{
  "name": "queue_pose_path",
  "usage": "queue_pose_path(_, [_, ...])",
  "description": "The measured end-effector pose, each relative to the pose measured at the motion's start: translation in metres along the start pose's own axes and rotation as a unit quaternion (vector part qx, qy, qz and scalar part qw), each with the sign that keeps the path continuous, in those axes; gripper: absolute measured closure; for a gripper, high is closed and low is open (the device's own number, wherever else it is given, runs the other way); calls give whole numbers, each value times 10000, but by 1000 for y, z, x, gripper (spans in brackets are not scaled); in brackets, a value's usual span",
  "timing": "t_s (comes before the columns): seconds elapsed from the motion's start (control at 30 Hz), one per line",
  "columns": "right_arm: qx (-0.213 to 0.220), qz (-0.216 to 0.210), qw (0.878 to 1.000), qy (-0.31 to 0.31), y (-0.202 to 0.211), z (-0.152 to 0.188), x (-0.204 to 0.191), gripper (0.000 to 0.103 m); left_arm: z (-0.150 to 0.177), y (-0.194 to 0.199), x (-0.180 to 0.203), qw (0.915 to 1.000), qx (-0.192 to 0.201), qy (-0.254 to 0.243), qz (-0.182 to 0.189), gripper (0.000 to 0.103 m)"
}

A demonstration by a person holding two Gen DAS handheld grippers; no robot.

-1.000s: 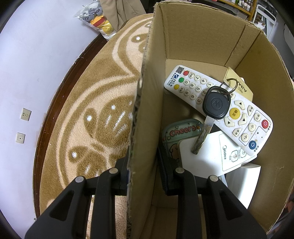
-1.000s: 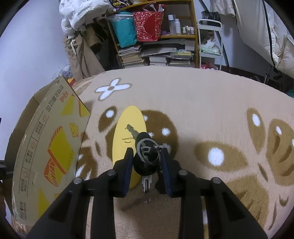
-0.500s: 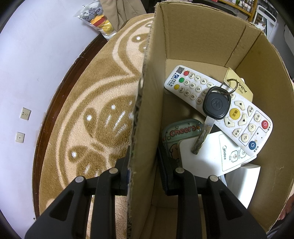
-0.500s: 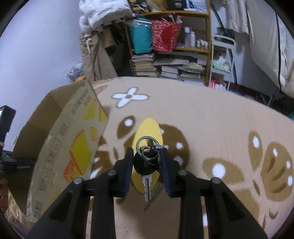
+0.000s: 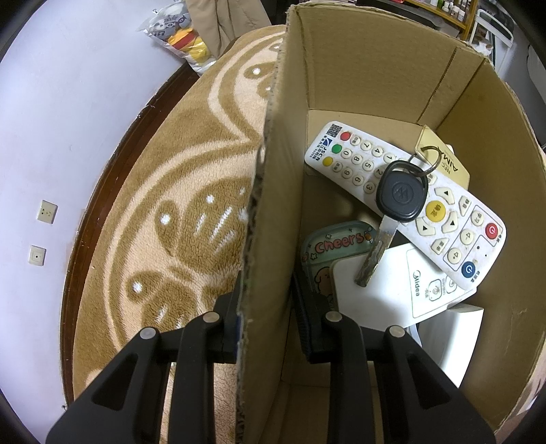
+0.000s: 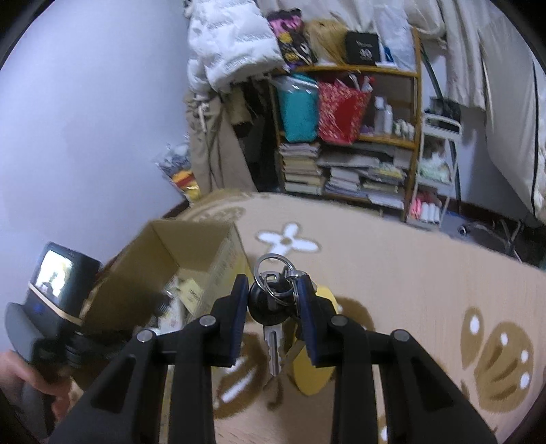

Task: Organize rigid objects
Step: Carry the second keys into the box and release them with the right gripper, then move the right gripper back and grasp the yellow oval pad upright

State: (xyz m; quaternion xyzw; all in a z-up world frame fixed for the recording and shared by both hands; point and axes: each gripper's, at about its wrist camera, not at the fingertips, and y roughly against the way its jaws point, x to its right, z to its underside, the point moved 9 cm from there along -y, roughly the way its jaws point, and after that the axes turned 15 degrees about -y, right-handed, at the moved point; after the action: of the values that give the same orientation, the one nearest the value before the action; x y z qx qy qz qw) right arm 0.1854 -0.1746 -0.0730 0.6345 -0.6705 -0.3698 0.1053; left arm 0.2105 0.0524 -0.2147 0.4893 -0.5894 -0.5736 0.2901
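My left gripper [image 5: 269,310] is shut on the near wall of the cardboard box [image 5: 273,191], one finger outside and one inside. The box holds a long white remote [image 5: 454,205], a black car key [image 5: 401,196] lying across it, a white Midea remote [image 5: 392,290] and a "Cheers" case [image 5: 327,246]. In the right wrist view my right gripper [image 6: 273,300] is shut on a bunch of keys [image 6: 271,304] with a black head and silver rings, lifted off the rug. The box [image 6: 191,259] stands just to its left, and a yellow oval piece [image 6: 310,372] lies on the rug below.
A tan patterned rug [image 6: 409,273] covers the floor. A cluttered bookshelf [image 6: 344,143] and a white cart [image 6: 436,164] stand at the back. A plush toy bag [image 5: 181,30] lies by the wall. A hand [image 6: 20,382] holds the left gripper's handle with its small screen [image 6: 54,276].
My right gripper has risen off the rug with the bunch of keys and swung left toward the box. The left gripper and box have not moved.
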Motion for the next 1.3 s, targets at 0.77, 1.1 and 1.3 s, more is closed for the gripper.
queue_pose_path(0.77, [34,-698,9972,282,-19,-20,-85,102,-1,1,2,10000,-15,-11,-9,78])
queue_pose_path(1.1, [-152,-420,9990,-38,-29,-15,-46,102,-1,1,4,10000,-19,-18,-15,78])
queue_pose_path(1.3, [-345,-223,9984,-392,-41,-11,-13,96,-1,2,4,10000,-21,-21,-21,78])
